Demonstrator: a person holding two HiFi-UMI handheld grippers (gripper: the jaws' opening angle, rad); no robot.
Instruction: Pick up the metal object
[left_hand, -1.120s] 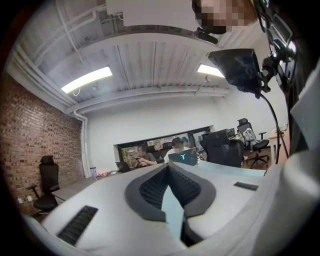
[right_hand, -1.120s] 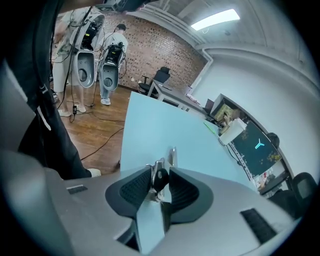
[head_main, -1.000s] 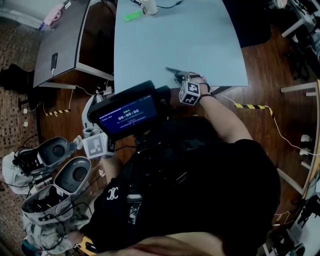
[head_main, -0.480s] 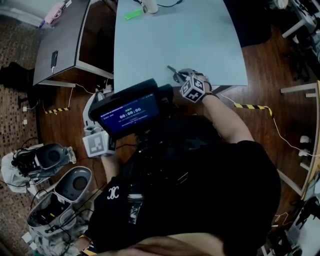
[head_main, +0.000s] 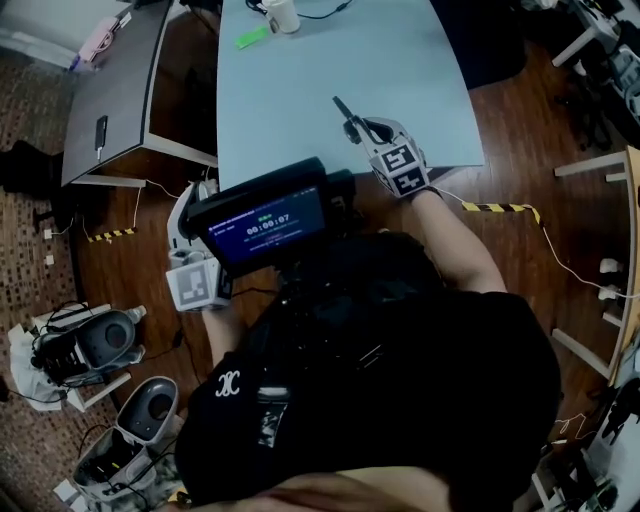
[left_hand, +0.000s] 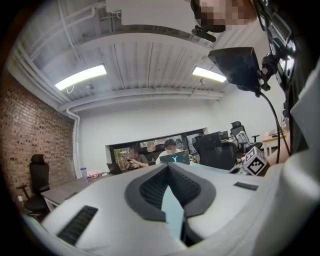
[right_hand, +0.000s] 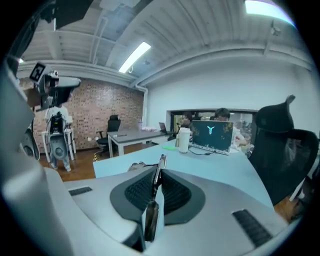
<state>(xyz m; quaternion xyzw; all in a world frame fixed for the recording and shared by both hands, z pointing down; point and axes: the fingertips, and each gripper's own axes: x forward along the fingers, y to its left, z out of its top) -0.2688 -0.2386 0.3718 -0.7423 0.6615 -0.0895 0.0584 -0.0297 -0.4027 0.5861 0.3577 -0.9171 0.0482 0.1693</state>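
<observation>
The metal object (head_main: 343, 108) is a thin flat strip, and it sticks out forward from my right gripper (head_main: 362, 130) above the near part of the light blue table (head_main: 300, 80). In the right gripper view the strip (right_hand: 151, 217) stands on edge between the dark ribbed pads (right_hand: 137, 192). My right gripper (right_hand: 158, 172) is shut on it. My left gripper (head_main: 186, 222) hangs low at the left beside the table's corner, away from the object. Seen from its own view, this left gripper (left_hand: 168, 167) has its fingertips meeting with nothing between them.
A white cup (head_main: 282, 14) and a green item (head_main: 251, 37) sit at the table's far end, near a laptop (right_hand: 211, 134). A grey desk (head_main: 110, 90) with a phone (head_main: 100, 132) stands to the left. A black office chair (right_hand: 282, 140) is on the right. A screen (head_main: 265, 222) hangs before my chest.
The right gripper has shut on the metal object and carried it up and farther over the table. The left gripper has barely moved.
</observation>
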